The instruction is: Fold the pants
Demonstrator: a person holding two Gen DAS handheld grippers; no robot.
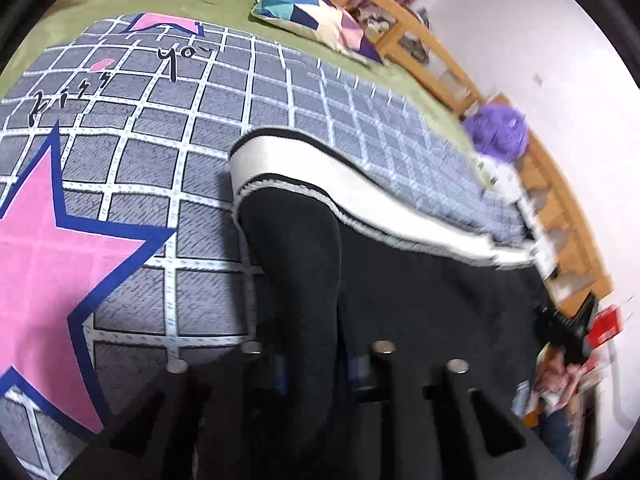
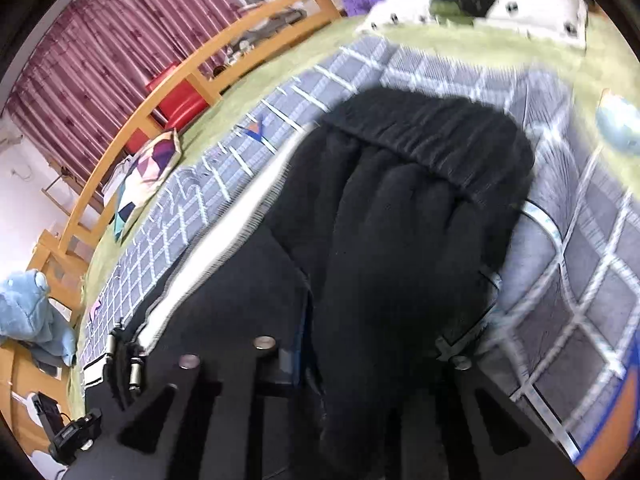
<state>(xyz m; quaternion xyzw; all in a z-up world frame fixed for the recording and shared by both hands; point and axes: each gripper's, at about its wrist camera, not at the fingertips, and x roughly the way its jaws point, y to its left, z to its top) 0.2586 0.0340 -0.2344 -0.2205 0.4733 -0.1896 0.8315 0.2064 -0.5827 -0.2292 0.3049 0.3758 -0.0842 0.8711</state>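
Both ends of the black pants (image 1: 400, 280) pinched on the grid blanket (image 1: 140, 160): left gripper (image 1: 320, 364) clamping the cuffs, right gripper (image 2: 360, 360) the waistband, ready for folding.

A bedroom at home: a bed (image 1: 360, 76) under a green sheet and grid-print blanket (image 1: 160, 152), wooden bed rail (image 2: 132, 120) alongside, patchwork pillow (image 1: 316, 16) up top, maroon curtains (image 2: 100, 48) behind, a blue plush toy (image 2: 32, 312) nearby.
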